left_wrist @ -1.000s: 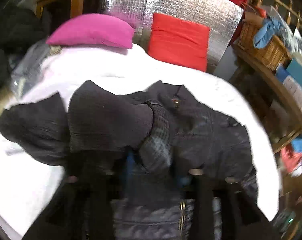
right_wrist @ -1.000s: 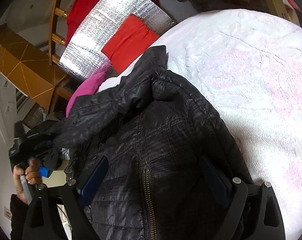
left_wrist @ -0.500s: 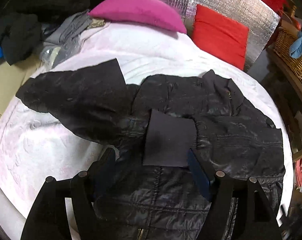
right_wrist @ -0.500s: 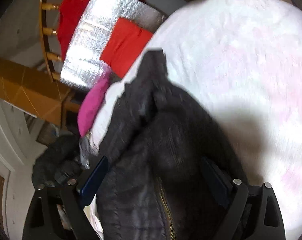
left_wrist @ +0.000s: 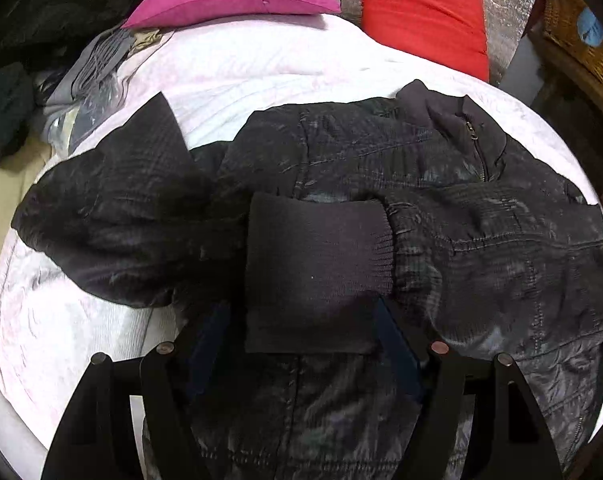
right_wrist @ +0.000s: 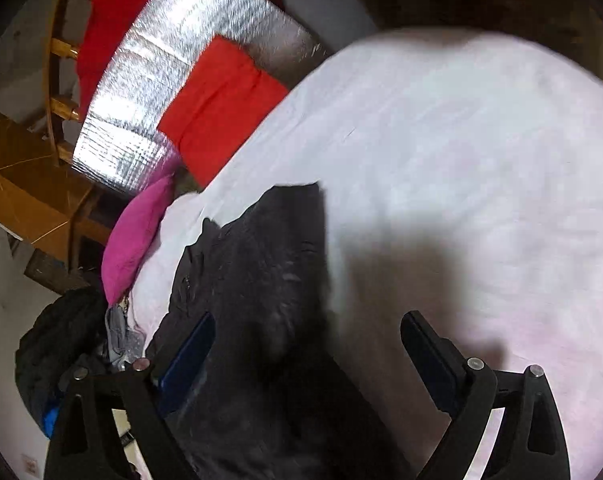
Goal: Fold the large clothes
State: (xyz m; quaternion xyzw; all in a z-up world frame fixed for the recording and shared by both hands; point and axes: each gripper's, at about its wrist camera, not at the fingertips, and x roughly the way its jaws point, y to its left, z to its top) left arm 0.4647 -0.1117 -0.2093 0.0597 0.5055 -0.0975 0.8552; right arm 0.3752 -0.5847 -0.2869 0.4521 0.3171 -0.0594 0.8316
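Left wrist view: our left claw (left_wrist: 301,344) is released, jaws spread either side of the knit cuff (left_wrist: 317,276), pads not pressing it. The jacket (left_wrist: 441,216) lies flat on the bed (left_wrist: 261,64), cuff folded across its middle, other sleeve out at 9 o'clock.

Right wrist view: our right claw (right_wrist: 305,360) is released, jaws wide, jacket at 7 o'clock beneath it.
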